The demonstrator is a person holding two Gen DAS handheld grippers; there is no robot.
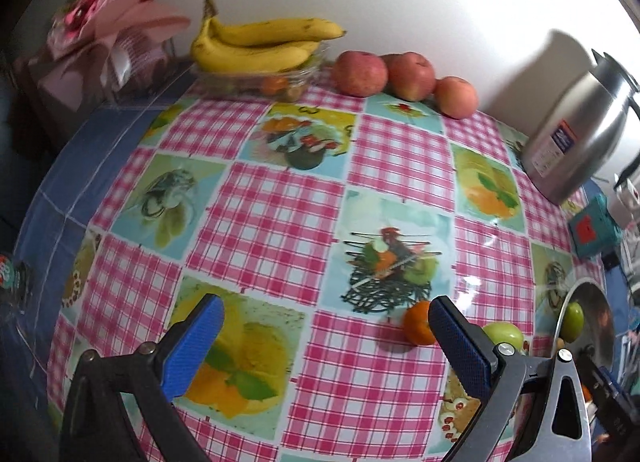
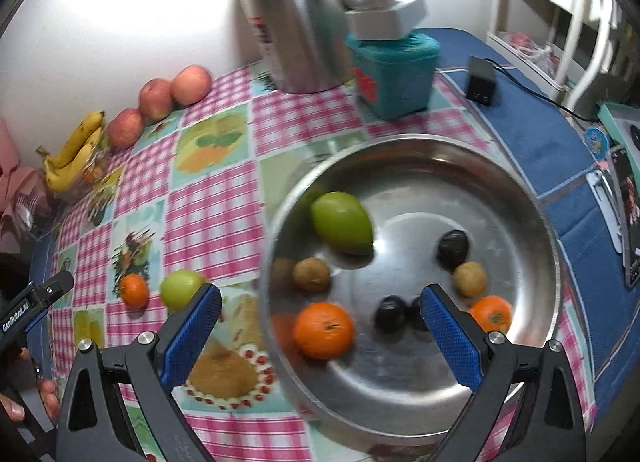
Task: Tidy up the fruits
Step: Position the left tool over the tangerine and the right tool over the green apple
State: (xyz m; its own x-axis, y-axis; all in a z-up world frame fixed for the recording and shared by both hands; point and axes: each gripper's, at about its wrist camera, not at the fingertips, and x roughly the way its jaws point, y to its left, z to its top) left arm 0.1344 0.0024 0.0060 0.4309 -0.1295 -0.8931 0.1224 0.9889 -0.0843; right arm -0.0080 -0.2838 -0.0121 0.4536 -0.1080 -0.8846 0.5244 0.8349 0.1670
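The right gripper [image 2: 322,304] was held wide open and empty above the near side of the steel bowl [image 2: 536,221], its blue pads [image 2: 452,338] spread well apart. The left gripper [image 1: 326,316] was likewise spread wide with nothing between its pads, low over the checked tablecloth [image 1: 272,221].

In the bowl a large green fruit [image 2: 343,221] was seen blurred against the far left wall, with two oranges, two brown fruits and some dark ones lying loose around it. Outside the bowl, a small orange [image 1: 418,322] and a green fruit [image 1: 504,336] lay on the cloth, just beside each other and close to the left gripper's right pad. Three apples [image 1: 404,73] and a bunch of bananas [image 1: 260,43] on a glass dish were set well apart, by the wall.

A risk was judged in the round fruits: the small orange could be knocked by the nearby pad and sent rolling towards the table edge. A closing pinch off its middle could squirt it sideways. The smooth bowl could let dropped fruit roll about.

The large green fruit was oval, its long axis apparently running from upper left to lower right in the right wrist view, the narrower end towards the bowl's centre; blur left this uncertain. The small orange had no clear long axis.
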